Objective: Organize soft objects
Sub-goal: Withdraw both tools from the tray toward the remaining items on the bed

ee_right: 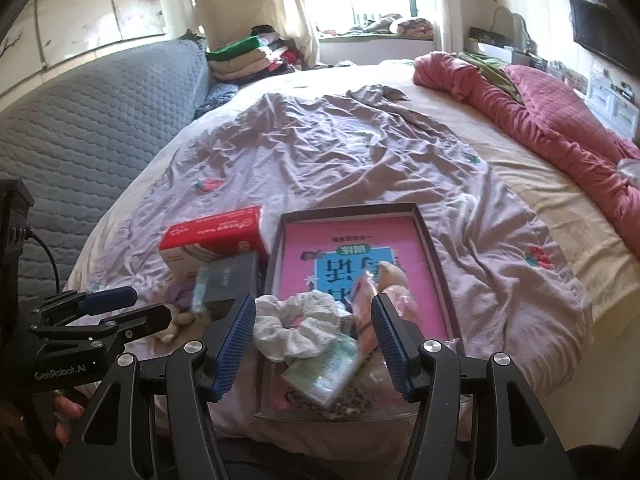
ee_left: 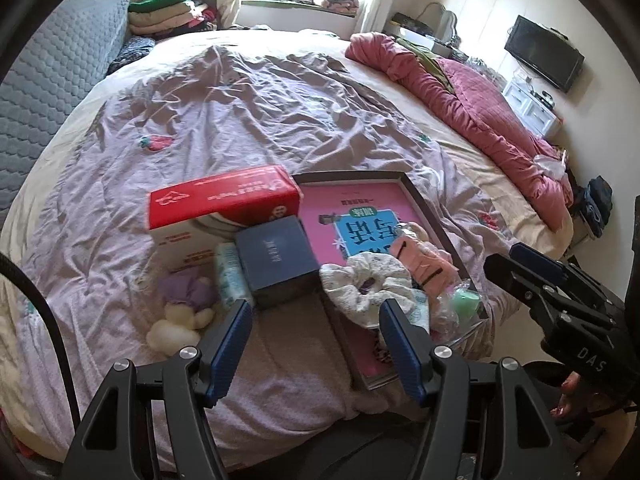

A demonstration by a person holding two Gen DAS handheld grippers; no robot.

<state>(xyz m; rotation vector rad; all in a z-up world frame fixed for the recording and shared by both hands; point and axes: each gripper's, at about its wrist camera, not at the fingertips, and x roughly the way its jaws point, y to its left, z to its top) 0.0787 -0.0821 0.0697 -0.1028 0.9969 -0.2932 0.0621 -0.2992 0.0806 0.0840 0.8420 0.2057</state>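
Note:
A shallow dark tray [ee_left: 420,196] [ee_right: 424,224] with a pink book inside lies on the bed. In it sit a white floral scrunchie [ee_left: 366,280] [ee_right: 296,320], a pink soft toy [ee_left: 424,260] [ee_right: 394,288] and a green tissue pack [ee_right: 324,368]. Left of the tray lie a purple and cream plush [ee_left: 184,308], a red and white box [ee_left: 216,208] [ee_right: 212,244] and a dark blue box [ee_left: 276,260]. My left gripper [ee_left: 316,312] is open and empty, just short of the blue box and scrunchie. My right gripper [ee_right: 314,316] is open around the scrunchie, not closed.
The lilac sheet [ee_left: 240,120] covers a large bed. A red quilt [ee_left: 460,100] lies bunched at the right edge. A grey padded headboard [ee_left: 52,80] stands at the left. Folded clothes [ee_left: 172,12] are stacked at the far corner. A TV [ee_left: 544,54] hangs on the right wall.

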